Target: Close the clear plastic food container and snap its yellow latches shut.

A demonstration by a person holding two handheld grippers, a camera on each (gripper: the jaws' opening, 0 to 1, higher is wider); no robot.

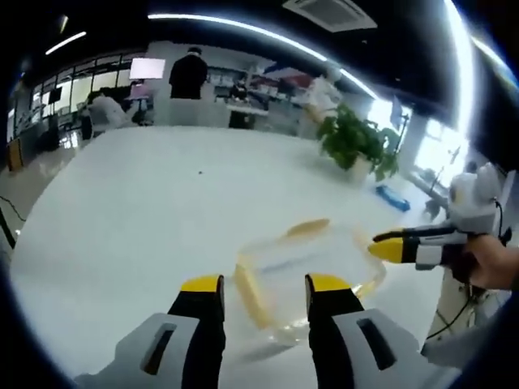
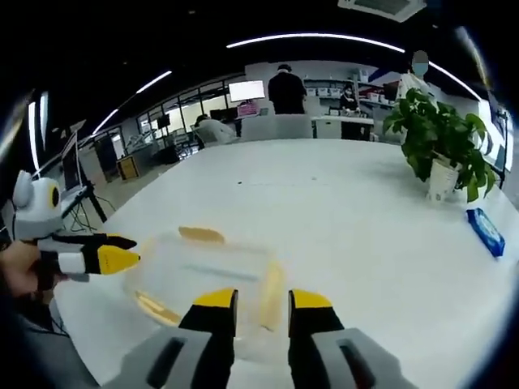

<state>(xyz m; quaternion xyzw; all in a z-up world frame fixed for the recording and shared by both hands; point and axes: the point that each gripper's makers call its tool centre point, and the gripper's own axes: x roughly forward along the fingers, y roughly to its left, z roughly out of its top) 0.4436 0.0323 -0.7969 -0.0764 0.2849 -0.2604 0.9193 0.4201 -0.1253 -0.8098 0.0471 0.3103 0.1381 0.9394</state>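
The clear plastic container sits on the white table, just beyond my left gripper, which is open. One yellow latch lies between the jaw tips and another latch is on the far side. My right gripper reaches in from the right at the container's right edge. In the right gripper view the container lies ahead of my right gripper, whose jaws stand apart on either side of a yellow latch. The left gripper points at the container's left side.
A potted plant stands at the table's far right, and it also shows as the plant in the left gripper view. A blue packet lies near the right edge. People stand at desks beyond the table. A hand holds the right gripper.
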